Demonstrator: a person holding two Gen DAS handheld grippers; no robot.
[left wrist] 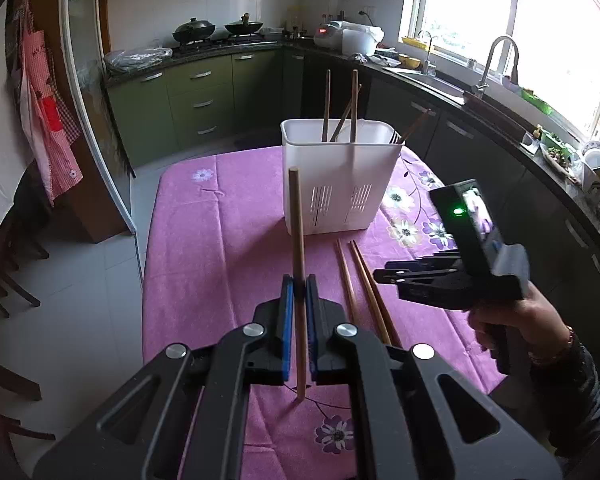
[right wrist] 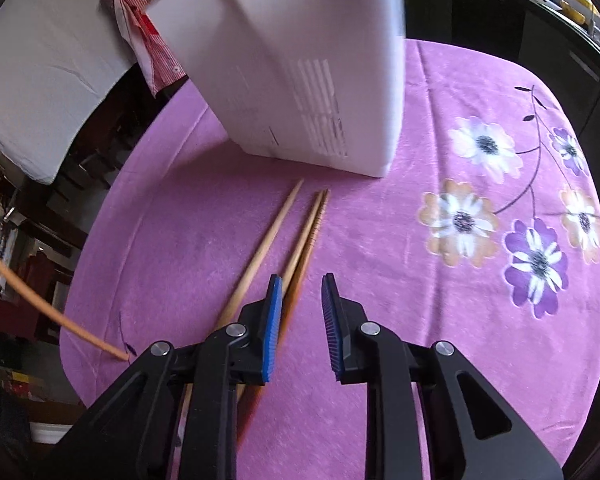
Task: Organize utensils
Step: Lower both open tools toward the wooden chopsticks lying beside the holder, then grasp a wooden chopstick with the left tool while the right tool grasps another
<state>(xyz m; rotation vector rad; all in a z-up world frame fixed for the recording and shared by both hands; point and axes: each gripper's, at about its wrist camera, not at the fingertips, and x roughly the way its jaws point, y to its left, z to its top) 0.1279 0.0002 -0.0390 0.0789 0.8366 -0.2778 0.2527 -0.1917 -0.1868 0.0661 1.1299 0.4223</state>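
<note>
Above the purple tabletop (left wrist: 220,220), left gripper (left wrist: 299,296) jaws clamp one upright chopstick (left wrist: 298,240); right gripper (right wrist: 300,300) jaws, narrowly parted and empty, hover beside chopsticks (right wrist: 284,236) lying near the white holder (left wrist: 340,176).

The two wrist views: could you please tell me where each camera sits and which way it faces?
Left wrist: on the left gripper, clamping a wooden chopstick, facing the white plastic utensil holder; the right gripper and hand show.
Right wrist: on the open right gripper, facing down at loose wooden chopsticks.
Shared: holder, loose chopsticks, purple floral tablecloth.
</note>
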